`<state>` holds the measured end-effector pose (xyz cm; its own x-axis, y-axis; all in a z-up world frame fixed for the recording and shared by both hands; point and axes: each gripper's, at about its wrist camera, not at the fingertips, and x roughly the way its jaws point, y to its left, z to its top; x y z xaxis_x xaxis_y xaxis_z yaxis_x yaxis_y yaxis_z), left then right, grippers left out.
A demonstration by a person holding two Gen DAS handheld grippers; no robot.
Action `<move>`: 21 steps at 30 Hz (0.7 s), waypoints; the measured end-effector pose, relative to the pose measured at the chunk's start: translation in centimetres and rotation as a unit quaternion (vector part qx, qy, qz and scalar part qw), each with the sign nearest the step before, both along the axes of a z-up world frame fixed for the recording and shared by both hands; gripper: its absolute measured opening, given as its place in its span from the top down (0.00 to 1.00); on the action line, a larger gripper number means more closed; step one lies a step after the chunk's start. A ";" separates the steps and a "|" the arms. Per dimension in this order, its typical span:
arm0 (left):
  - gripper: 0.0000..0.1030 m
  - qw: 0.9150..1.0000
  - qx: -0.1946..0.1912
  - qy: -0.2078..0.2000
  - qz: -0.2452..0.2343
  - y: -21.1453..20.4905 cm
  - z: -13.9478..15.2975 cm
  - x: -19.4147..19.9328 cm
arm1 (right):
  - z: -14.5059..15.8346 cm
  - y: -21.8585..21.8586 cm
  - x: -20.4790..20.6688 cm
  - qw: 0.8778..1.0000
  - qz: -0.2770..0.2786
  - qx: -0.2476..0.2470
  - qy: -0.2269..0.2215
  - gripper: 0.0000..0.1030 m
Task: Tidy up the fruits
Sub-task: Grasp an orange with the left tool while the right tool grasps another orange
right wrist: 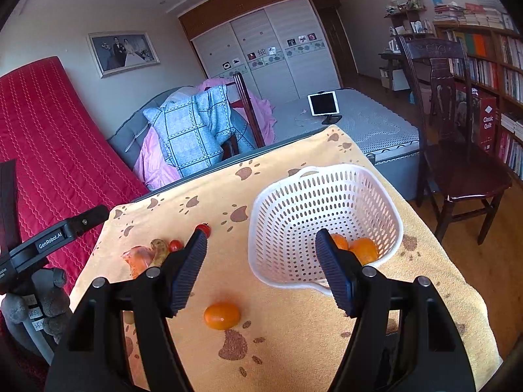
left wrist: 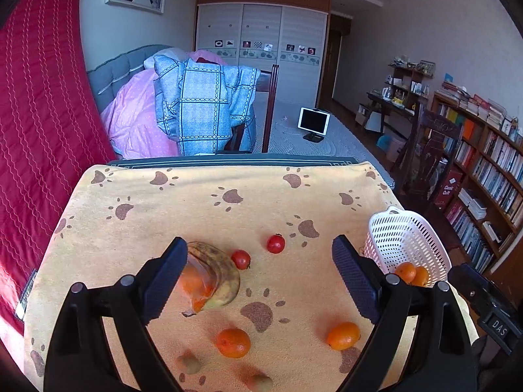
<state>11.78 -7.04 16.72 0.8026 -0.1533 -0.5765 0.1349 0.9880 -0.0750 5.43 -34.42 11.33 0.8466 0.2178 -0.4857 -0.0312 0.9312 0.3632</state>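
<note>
From the left, we see a bruised banana (left wrist: 219, 274) w/ a bagged orange (left wrist: 193, 282) against it on the paw-print cloth (left wrist: 196, 202), then two small red fruits (left wrist: 241, 259) just beside. Our left gripper (left wrist: 258, 277) hangs over the cloth, jaws wide apart, nothing btwn them. Loose oranges (left wrist: 233, 342) lie near the front. Our right gripper (right wrist: 261, 271) has jaws parted about halfway, empty, just in front of the white basket (right wrist: 287, 196) at the right edge, which holds two oranges (right wrist: 364, 250).
</note>
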 end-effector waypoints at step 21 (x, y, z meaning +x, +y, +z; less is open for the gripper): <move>0.13 0.997 -0.004 0.070 0.045 4.2 -6.0 -1.7 | -2.3 6.0 0.7 0.996 0.082 -0.023 0.040 0.31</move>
